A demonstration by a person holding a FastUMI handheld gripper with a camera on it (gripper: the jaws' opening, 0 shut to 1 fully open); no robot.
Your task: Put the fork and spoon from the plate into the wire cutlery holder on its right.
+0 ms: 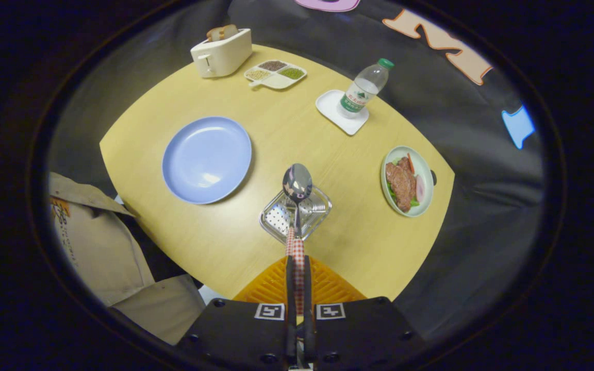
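**Kid:** Fingers are squeezed tight on the spoon (297, 206), low in the middle of the frame. The gripper (297, 288) pinches the checkered handle from both sides. The round end points away from us.

**Helper:** Right. And what sits under the spoon?

**Kid:** The wire cutlery holder (295, 212), just ahead of the fingers, on the yellow table (286, 129). The spoon hangs over it, high up I think. I can't tell if a fork is inside.

**Helper:** So go slow. Keep the spoon right over the middle of the holder. Bring it down until it is inside the wires, and let go only then, so it does not bounce out.

**Kid:** The blue plate (207, 158) is to the left of the holder, a bit farther up. It looks bare.

**Helper:** Then this spoon may be the last thing. Farther off, at the right, is a dish of food (408, 180). A bottle (363, 88) is in the upper right, and a toaster (221, 52) at the top.
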